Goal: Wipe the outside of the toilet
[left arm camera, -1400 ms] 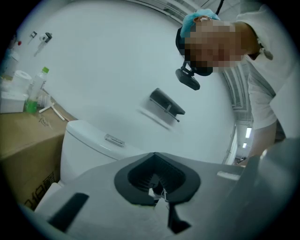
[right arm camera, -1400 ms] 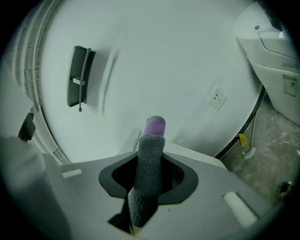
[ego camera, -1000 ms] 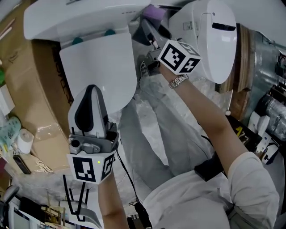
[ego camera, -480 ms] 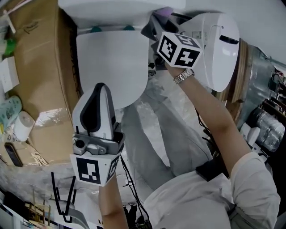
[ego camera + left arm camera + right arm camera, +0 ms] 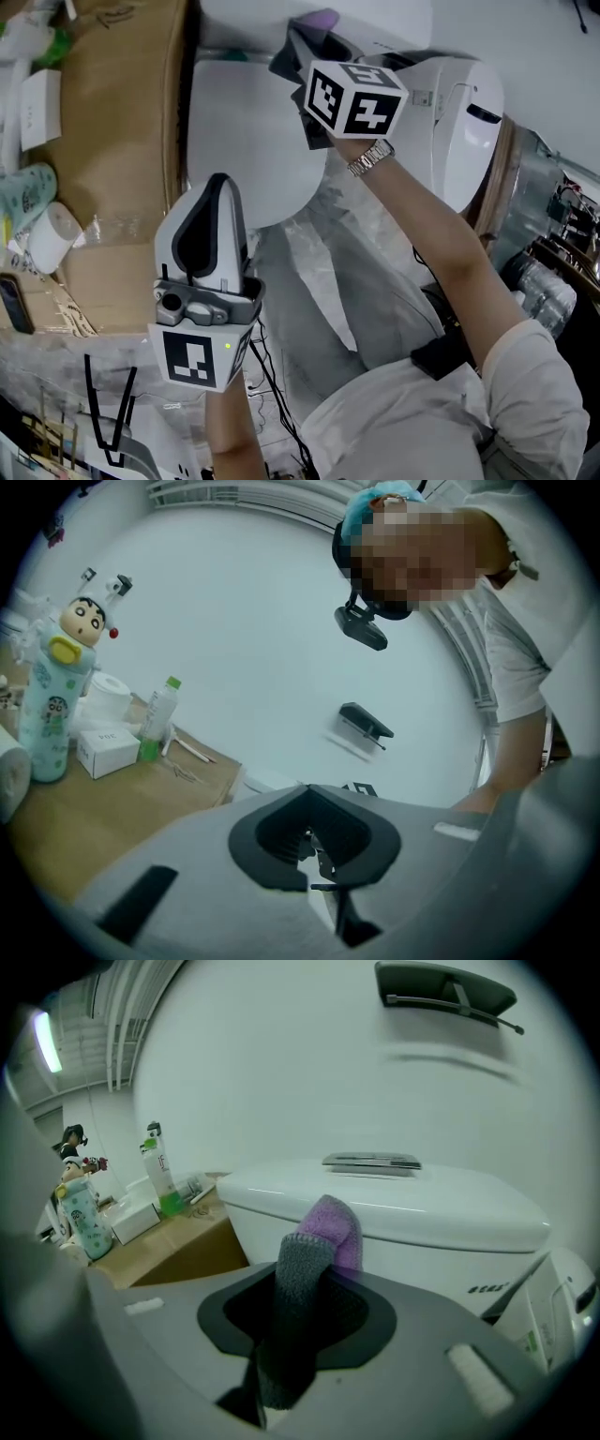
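The white toilet shows in the head view with its closed lid [image 5: 253,131] and its tank [image 5: 375,19] at the top edge. My right gripper [image 5: 307,45] is raised at the tank's front and is shut on a purple and grey cloth [image 5: 317,21]. In the right gripper view the cloth [image 5: 314,1251] stands up out of the jaws just in front of the tank [image 5: 412,1208], and I cannot tell if it touches. My left gripper [image 5: 212,192] hangs lower, beside the lid's near edge, shut and holding nothing; its view faces the wall and the person.
A second white toilet [image 5: 464,112] stands to the right. A cardboard box [image 5: 112,112] left of the toilet carries a cartoon bottle [image 5: 52,705], a green bottle [image 5: 155,719] and a small box [image 5: 105,750]. Crinkled plastic sheeting [image 5: 309,272] and cables [image 5: 267,375] cover the floor.
My right gripper has moved left and up along the tank with the cloth. The head view has swung, so the toilet sits further right. The left gripper has hardly moved.
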`<state>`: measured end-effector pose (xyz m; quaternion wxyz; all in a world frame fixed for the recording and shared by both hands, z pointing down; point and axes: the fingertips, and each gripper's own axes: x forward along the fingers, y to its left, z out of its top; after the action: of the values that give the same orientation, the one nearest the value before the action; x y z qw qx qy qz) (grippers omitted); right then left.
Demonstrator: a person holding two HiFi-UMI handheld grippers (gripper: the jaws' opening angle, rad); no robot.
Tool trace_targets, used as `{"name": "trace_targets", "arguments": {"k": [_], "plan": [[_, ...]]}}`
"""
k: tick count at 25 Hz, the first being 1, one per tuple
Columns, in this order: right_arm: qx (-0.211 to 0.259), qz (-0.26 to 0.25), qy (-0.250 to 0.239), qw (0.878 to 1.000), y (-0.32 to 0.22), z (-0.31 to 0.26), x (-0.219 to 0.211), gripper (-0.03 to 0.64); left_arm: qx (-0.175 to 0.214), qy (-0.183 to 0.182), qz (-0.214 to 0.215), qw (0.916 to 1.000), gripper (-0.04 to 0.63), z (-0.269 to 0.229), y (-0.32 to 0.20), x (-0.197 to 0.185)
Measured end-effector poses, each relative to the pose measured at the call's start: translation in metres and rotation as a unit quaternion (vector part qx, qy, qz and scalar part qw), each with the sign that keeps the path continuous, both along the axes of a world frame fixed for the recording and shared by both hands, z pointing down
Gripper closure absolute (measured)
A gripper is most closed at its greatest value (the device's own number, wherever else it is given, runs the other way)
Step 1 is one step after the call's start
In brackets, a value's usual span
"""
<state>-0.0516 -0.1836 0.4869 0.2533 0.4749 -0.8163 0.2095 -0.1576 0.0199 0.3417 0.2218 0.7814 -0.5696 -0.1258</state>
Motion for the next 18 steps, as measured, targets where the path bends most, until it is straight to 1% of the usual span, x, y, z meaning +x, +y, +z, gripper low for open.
{"name": "trace_targets", "arguments": {"k": [5,9,12,15,18], "plan": [[-0.021,-0.022,-0.011,0.999,0.0,-0.001,-0.049,0.512,-0.013,-0.003,-0.02,0.9997,0.591,0.007,0.006,-0.019],[-0.024,-0.056,-0.004,0.998,0.0,0.0,-0.086,0.512,-0.01,0.002,-0.037,0.9993,0.591,0.008,0.013,-0.029],[-0.024,-0.074,-0.005,0.997,-0.002,-0.001,-0.108,0.511,-0.008,0.0,-0.047,0.9989,0.591,0.011,0.02,-0.036],[-0.022,-0.106,-0.011,0.994,0.004,0.001,-0.131,0.511,-0.02,-0.003,-0.069,0.9974,0.591,0.018,0.031,-0.046],[-0.02,-0.133,-0.017,0.991,0.012,0.003,-0.14,0.512,-0.021,-0.001,-0.089,0.9958,0.591,0.019,0.035,-0.053]]}}
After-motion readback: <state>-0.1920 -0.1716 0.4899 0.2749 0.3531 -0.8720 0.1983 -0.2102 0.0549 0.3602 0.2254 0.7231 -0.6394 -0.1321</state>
